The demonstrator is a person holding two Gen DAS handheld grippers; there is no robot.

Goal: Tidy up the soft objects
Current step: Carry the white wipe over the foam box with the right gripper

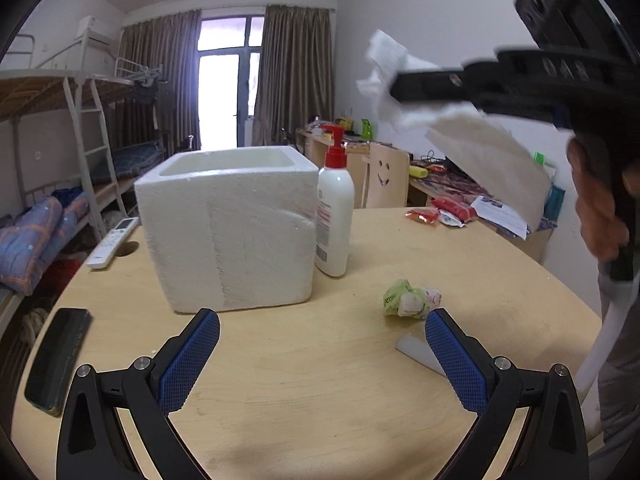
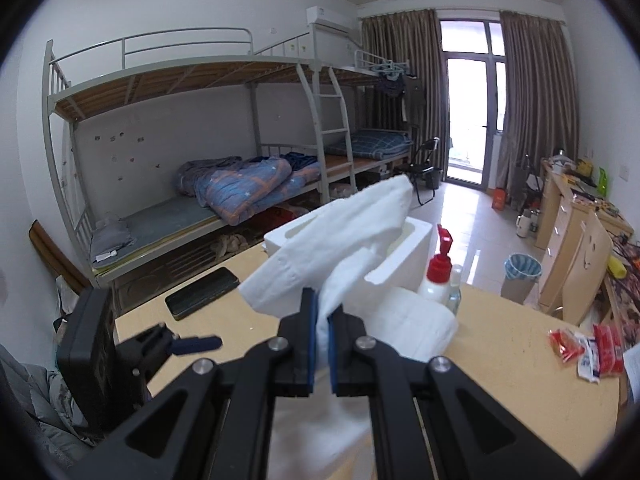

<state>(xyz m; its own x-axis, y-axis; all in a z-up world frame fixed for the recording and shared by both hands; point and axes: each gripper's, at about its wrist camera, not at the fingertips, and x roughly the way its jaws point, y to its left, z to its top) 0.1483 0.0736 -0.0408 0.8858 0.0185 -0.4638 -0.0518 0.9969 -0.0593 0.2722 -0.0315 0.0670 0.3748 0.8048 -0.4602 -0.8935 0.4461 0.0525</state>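
My right gripper [image 2: 322, 308] is shut on a white cloth [image 2: 344, 240] and holds it up in the air above the table. In the left wrist view that cloth [image 1: 480, 148] hangs at the upper right, to the right of and higher than the white foam box [image 1: 228, 232]. The box [image 2: 400, 256] stands open-topped on the round wooden table [image 1: 440, 248]. My left gripper [image 1: 320, 320] is open and low over the table, with nothing between its blue pads. A crumpled green and white packet [image 1: 410, 298] lies just ahead of its right finger.
A white lotion bottle with a red pump [image 1: 334, 216] stands against the box's right side. A white strip [image 1: 420, 354], a dark phone [image 1: 56, 360] and a remote [image 1: 112, 242] lie on the table. Red snack packets [image 2: 588, 348] sit at the far right edge.
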